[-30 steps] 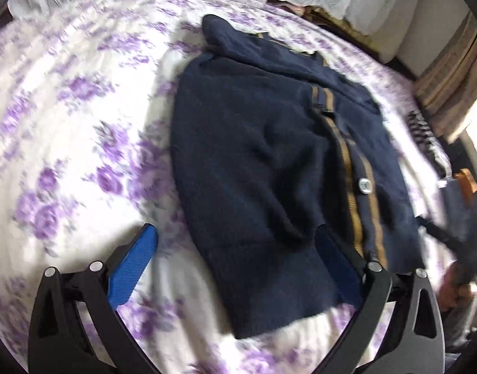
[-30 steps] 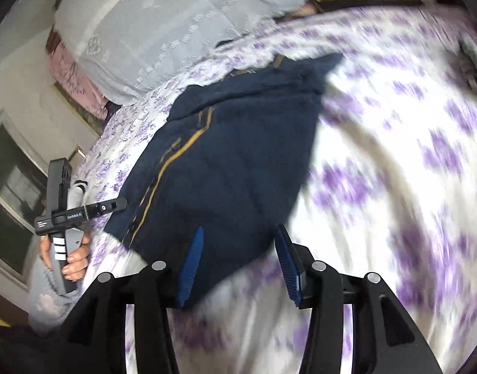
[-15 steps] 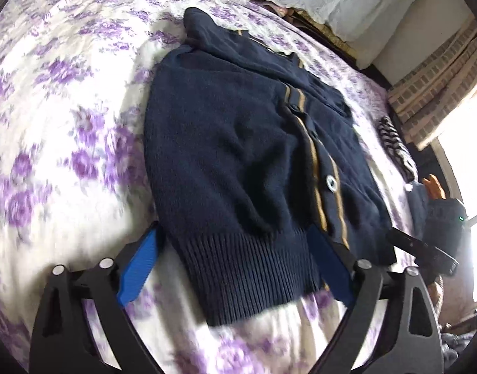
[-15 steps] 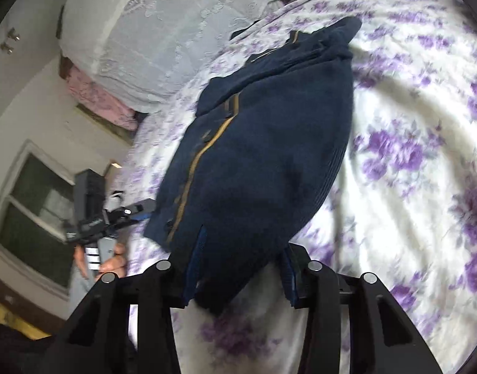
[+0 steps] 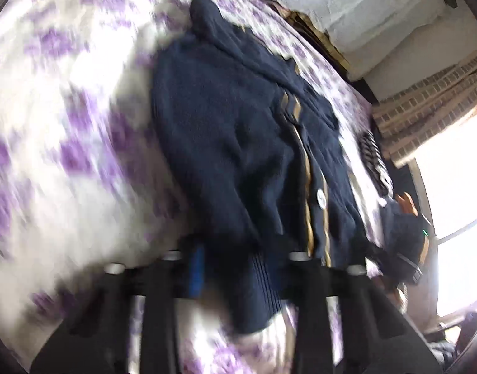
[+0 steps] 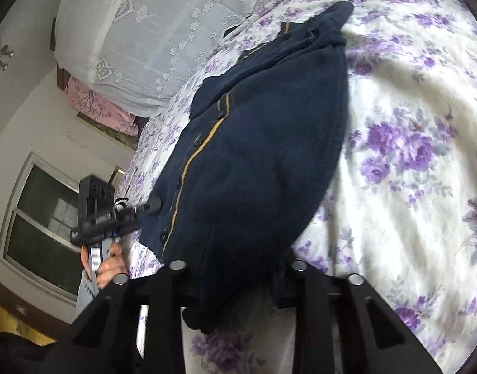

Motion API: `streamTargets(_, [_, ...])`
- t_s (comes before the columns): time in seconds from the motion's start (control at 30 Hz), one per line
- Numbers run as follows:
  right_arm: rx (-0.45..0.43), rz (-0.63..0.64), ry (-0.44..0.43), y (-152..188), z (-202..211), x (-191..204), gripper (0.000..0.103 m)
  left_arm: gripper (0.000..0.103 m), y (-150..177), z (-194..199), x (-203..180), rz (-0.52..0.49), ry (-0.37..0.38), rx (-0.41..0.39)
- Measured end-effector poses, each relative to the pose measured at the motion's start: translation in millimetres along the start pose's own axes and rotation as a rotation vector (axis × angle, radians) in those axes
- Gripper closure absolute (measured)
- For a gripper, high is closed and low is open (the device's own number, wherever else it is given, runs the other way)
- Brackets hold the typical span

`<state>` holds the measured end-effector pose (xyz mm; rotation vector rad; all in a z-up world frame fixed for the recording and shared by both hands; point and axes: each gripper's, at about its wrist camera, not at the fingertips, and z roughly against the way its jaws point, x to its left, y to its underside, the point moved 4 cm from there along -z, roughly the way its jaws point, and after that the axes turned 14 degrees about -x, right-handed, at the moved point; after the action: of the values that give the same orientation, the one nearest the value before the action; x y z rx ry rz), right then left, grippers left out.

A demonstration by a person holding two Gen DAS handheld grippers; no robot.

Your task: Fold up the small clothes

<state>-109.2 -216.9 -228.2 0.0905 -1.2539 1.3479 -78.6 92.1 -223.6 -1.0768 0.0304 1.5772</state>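
Left view only: white button on cardigan.
Right view only: left tool seen from outside.
Left tool: clamped on near hem.
Right tool: clamped on hem, bed beneath.

floral bedsheet, lace pillow, window

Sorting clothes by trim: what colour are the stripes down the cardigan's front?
Tan-gold, on the navy cardigan; clearest in the right wrist view.
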Motion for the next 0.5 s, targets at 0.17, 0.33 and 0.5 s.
streamTargets(0.17, [-0.017, -0.002, -0.007, -3, 2, 1, 0.093, 0.083, 3, -5, 3, 0.019, -0.012, 0.007])
streamTargets(0.33, [-0.064, 0.019, -0.049, -13, 26, 18, 0.094, 0.091, 11, 13, -14, -0.050, -0.027, -0.048])
streamTargets(0.5, [0.016, 0.029, -0.012, -8, 21, 7, 0.094, 0.091, 22, 14, -9, -0.044, -0.031, -0.034])
